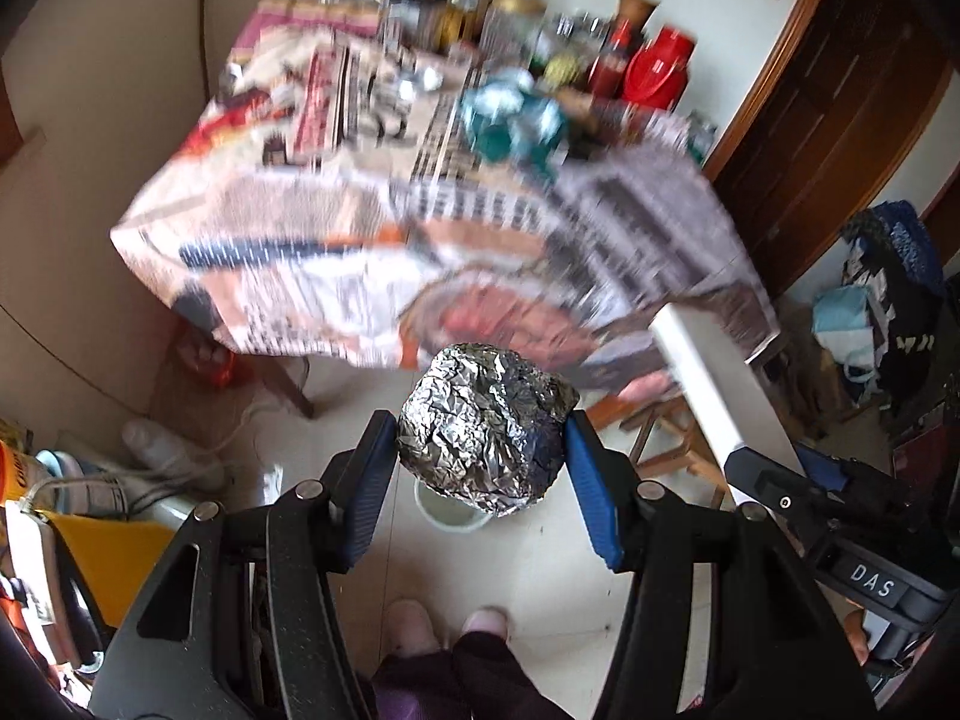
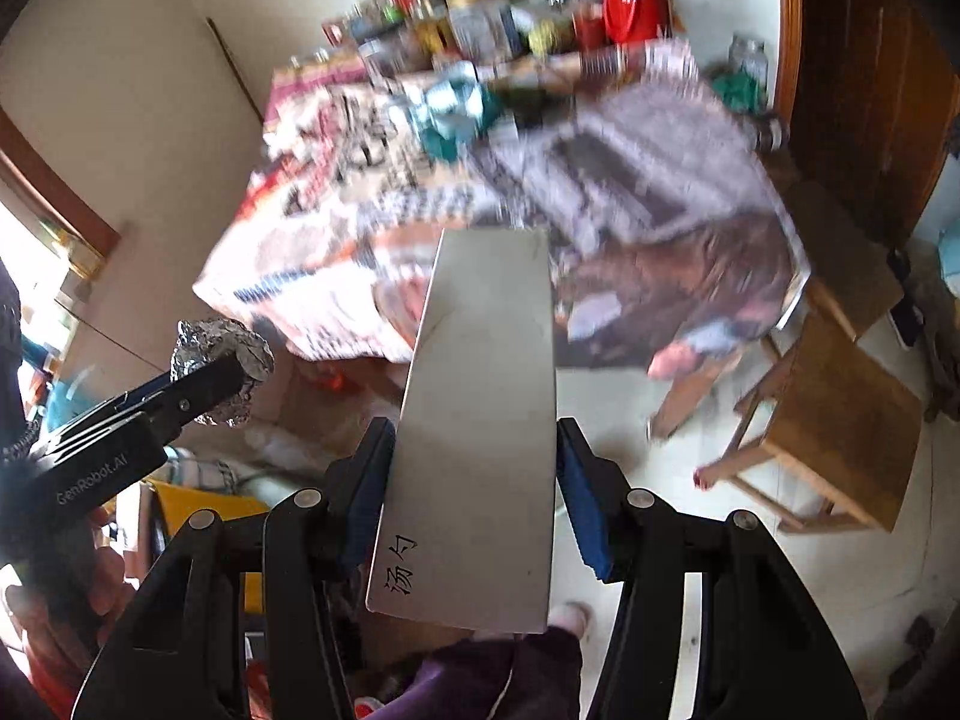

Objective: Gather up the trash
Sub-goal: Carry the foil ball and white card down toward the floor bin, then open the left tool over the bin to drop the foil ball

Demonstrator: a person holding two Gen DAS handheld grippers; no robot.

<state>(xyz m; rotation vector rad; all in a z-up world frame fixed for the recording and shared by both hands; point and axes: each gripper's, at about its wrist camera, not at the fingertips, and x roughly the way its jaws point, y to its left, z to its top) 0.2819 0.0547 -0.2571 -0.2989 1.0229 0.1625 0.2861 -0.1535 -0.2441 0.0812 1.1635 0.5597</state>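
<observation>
Crumpled foil ball (image 1: 483,432), flat white box (image 2: 474,420).

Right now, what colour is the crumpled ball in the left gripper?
Silver: the foil ball shows best in the left wrist view.

bare floor (image 1: 540,570) ahead, table (image 1: 252,276) beyond

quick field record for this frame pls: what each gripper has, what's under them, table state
left gripper: shut on foil ball
right gripper: shut on flat white box, printed characters at near end
below foil ball: white bin on floor, partly hidden
table: newspaper-covered, blurred; bottles and jars at far edge
wooden stool: beside table
</observation>
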